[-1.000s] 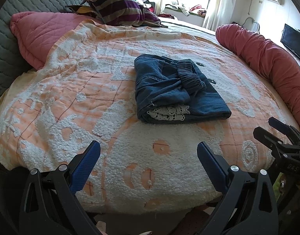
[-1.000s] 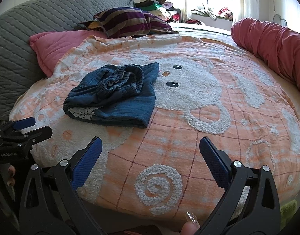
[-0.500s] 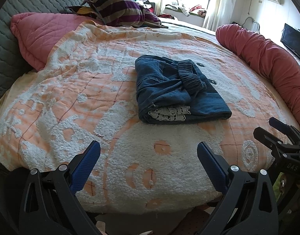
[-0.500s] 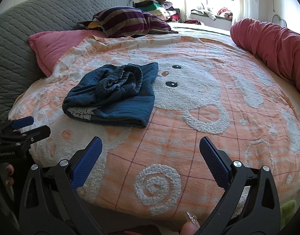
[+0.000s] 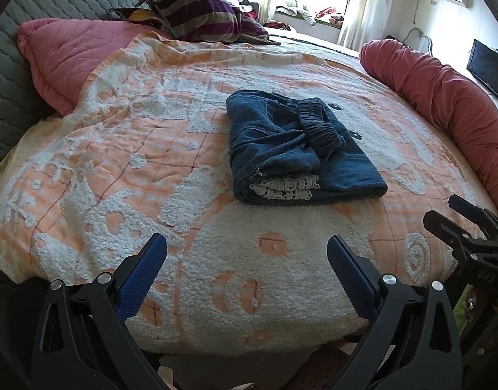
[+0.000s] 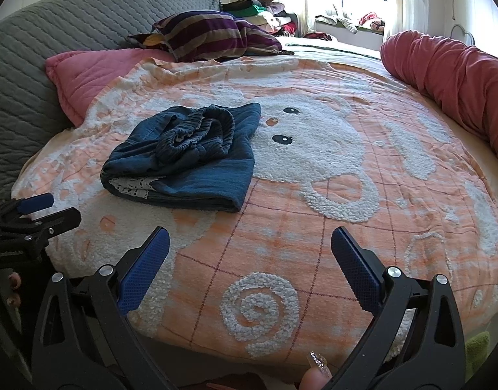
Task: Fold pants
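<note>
Dark blue pants [image 5: 291, 149] lie folded into a compact bundle on the orange and white blanket [image 5: 119, 162], elastic waistband on top and white lace trim showing at the near edge. In the right wrist view the same pants [image 6: 187, 156] sit to the left of centre. My left gripper [image 5: 247, 260] is open, held back at the bed's near edge, well short of the pants. My right gripper [image 6: 250, 250] is open too, empty, also at the near edge. Each gripper shows in the other's view: the right gripper [image 5: 456, 214] at the right side, the left gripper [image 6: 44, 208] at the left side.
A pink quilted pillow [image 5: 63, 61] and a striped pillow [image 5: 200, 16] lie at the head, against a grey quilted headboard [image 6: 37, 48]. A long red bolster [image 5: 450, 97] runs along the right side. A fingertip [image 6: 317, 370] shows at the bottom edge.
Both grippers have barely shifted; the pants lie as before and both grippers stay open.
</note>
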A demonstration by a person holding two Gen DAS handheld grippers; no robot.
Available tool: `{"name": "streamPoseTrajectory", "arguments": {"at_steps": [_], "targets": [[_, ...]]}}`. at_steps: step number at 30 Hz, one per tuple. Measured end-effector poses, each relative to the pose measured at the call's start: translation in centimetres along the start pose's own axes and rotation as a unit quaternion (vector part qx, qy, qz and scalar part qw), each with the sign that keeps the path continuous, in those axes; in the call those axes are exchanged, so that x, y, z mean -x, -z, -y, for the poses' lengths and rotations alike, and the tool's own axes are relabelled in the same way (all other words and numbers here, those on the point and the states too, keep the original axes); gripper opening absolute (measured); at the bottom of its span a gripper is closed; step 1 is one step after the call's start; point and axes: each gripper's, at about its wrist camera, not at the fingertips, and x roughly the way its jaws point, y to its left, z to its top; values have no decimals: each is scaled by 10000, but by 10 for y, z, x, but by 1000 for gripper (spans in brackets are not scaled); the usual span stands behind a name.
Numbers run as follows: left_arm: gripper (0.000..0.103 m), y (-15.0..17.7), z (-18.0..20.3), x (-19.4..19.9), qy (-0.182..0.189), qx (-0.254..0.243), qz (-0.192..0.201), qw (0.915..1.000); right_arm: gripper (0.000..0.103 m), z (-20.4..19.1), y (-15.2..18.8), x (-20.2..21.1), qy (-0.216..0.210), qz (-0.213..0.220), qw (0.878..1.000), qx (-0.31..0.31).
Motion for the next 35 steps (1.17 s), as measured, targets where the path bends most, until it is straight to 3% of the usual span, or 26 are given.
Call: {"name": "streamPoseTrajectory", "arguments": {"at_steps": [9, 16, 21, 26, 29, 33, 35], "targets": [[99, -2, -3, 1, 67, 61, 3, 10000, 94, 10, 1, 1, 124, -29, 9999, -47], [99, -7, -17, -1, -121, 217, 45, 9997, 94, 9, -4, -3, 269, -86, 9996, -90], [99, -15, -39, -8, -458, 405, 59, 9981, 94, 24, -12, -5, 464, -101, 9987, -164], [99, -54, -105, -34, -608, 758, -178, 9951, 94, 83, -31, -10, 808, -133, 9942, -698], [99, -81, -150, -63, -1185, 919, -418, 9878, 94, 136, -45, -14, 1151, -119, 9877, -1052], [99, -116, -208, -106, -1599, 1288, -573, 9770, 94, 228, -61, -37, 1924, -297, 9686, -1547], [99, -127, -229, -130, -1887, 1384, -599, 9704, 94, 284, -68, -57, 2500, -512, 9508, -1757]]}}
